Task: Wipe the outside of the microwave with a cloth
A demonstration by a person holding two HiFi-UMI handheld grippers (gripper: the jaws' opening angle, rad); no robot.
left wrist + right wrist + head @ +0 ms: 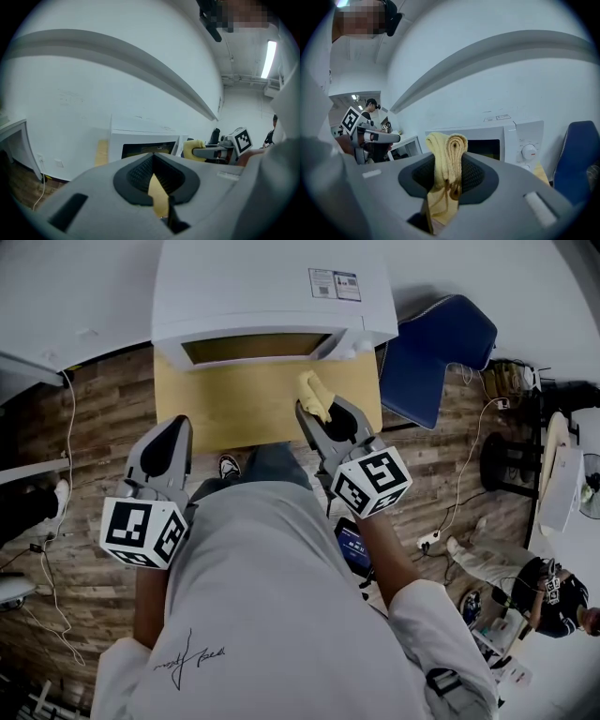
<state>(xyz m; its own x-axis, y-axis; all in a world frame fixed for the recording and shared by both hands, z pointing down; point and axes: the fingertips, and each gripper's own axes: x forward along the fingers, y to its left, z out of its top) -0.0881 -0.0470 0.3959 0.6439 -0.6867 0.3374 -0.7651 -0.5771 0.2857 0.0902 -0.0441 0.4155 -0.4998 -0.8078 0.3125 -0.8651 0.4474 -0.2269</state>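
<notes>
The white microwave point(272, 287) stands at the back of a small yellowish wooden table point(234, 399), its door window facing me. My right gripper point(319, 413) is shut on a folded yellow cloth point(314, 393) and hovers over the table just in front of the microwave's right half, not touching it. In the right gripper view the cloth point(447, 154) stands up between the jaws, with the microwave point(511, 140) and its dials beyond. My left gripper point(178, 427) is shut on nothing at the table's front left corner. The left gripper view shows the microwave point(145, 140) ahead.
A blue chair point(436, 352) stands right of the table. A white desk point(28, 362) sits at the left, with cables along the wooden floor. A black round stand point(511, 460) and another person point(534, 587) are at the right. The white wall is behind the microwave.
</notes>
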